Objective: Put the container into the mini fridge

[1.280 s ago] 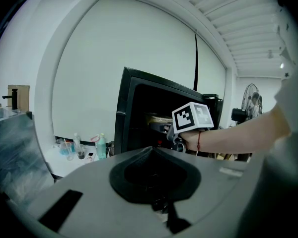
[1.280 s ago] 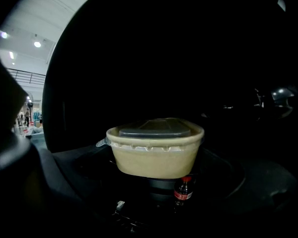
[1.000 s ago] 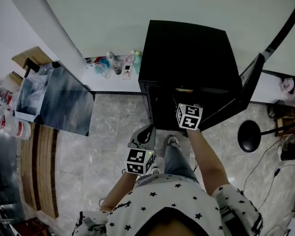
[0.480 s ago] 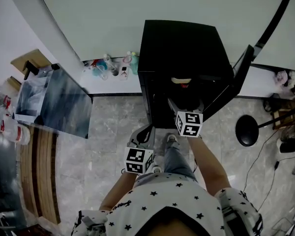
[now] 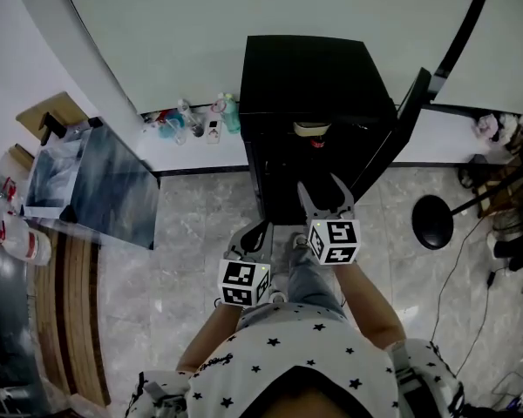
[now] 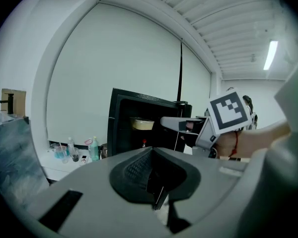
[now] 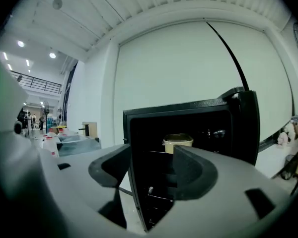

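Note:
The black mini fridge [image 5: 309, 77] stands against the wall with its door [image 5: 403, 127] swung open to the right. A pale lidded container [image 5: 312, 129] rests on the upper shelf inside, also seen as the container [image 7: 178, 144] and the container [image 6: 141, 124]. My right gripper [image 5: 323, 192] hangs in front of the opening, apart from the container. Its jaws have just been closing part-way and stand open with nothing between them [image 7: 150, 170]. My left gripper [image 5: 254, 232] is held lower, near the person's body, with its jaws together and nothing in them.
A glass-topped table [image 5: 91, 185] stands at the left. Small bottles [image 5: 192, 120] line the white ledge beside the fridge. A round black stand base [image 5: 431, 220] and cables lie on the tiled floor at the right. The person's feet [image 5: 303, 249] are just before the fridge.
The right gripper has drawn back out of the fridge toward the person, and its jaws have narrowed. The container stays on the shelf. The left gripper has shifted slightly.

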A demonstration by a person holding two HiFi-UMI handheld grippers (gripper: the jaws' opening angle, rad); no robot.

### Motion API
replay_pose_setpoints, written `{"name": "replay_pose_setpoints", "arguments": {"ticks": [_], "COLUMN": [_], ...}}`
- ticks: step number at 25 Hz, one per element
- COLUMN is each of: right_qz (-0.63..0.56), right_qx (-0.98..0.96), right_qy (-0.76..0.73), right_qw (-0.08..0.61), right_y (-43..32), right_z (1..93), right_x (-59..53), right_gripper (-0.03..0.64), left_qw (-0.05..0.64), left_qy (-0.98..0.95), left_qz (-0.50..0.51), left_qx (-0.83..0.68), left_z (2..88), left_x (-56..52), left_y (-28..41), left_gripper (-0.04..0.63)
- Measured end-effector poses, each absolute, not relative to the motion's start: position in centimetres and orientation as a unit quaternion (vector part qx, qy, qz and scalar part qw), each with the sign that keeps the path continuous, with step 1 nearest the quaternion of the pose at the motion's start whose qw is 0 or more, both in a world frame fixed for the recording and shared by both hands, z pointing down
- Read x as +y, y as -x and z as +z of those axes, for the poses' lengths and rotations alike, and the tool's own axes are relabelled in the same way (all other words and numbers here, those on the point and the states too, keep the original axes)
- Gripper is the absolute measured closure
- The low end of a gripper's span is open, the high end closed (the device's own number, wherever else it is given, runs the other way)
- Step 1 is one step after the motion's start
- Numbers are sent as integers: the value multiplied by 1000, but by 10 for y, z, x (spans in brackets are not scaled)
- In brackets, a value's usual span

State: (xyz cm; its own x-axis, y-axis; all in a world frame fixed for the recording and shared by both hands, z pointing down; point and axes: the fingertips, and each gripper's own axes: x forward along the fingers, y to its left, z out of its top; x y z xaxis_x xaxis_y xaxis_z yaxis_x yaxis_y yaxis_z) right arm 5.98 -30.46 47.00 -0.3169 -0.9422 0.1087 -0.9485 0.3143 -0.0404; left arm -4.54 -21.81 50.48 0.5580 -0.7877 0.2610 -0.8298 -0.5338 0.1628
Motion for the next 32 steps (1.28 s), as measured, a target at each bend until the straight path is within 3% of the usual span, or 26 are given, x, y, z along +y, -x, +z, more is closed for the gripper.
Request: {"name": "replay_pose_setpoints", "arguments": {"ticks": [3,14,32], "right_qz": [43,44,59], "right_qx": [-812,-823,-820], "right_qy": [-582,-566,-569], "right_qw": [21,20,31], "right_y": [-58,-55,-57], "right_z": [460,454,462], "right_x": [-280,-212,-199], "right_gripper": [417,603,623], "left_qw": [132,111,111], "left_qy": [-874,-884,-884], "left_qz": [74,62,64], "left_qx": [-462,-451,-449], "left_z": [503,490,492], "left_x": [-207,-179,-177], "left_y": [46,38,41], "left_gripper": [583,583,583]}}
